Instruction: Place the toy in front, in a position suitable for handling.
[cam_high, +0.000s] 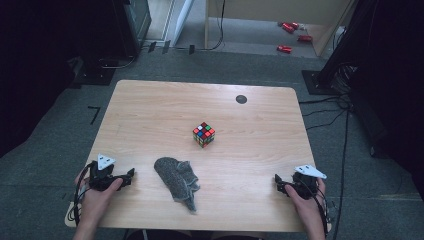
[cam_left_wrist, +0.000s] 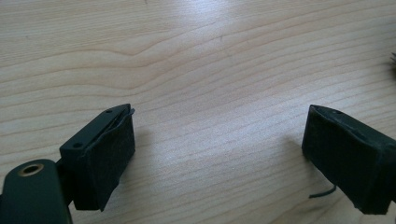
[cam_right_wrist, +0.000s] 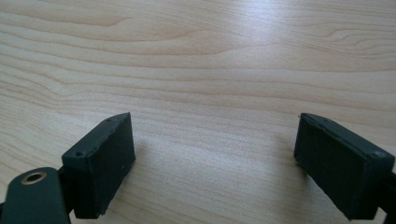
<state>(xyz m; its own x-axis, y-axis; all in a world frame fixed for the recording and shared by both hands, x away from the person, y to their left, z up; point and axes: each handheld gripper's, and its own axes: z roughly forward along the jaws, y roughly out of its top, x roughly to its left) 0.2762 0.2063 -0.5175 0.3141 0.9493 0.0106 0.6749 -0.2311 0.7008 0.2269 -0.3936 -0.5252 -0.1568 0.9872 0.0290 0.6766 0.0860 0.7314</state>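
Item one, your left hand-held gripper (cam_high: 131, 173): rests at the tabletop's (cam_high: 150, 110) 8 o'clock corner, jaws spread wide with nothing between them; in the left gripper view they frame bare wood grain only.

Item two, grey crumpled cloth (cam_high: 177, 181): lies near the front edge, at about 6 o'clock of the tabletop's centre, just off your left hand-held gripper's 3 o'clock side and apart from it. It is the nearest thing to either tool.

Item three, colour cube (cam_high: 204, 134): stands close to the centre, at 1 o'clock from the cloth, untouched and clear of it.

Item four, your right hand-held gripper (cam_high: 276, 181): rests at the 4 o'clock corner, jaws likewise apart and empty.

Step in hand, by my reading: the start position, before any reach. The next move likely calls for you to carry the left tool toward 3 o'clock, lower the open jaws over a raised fold of the cloth, then close.
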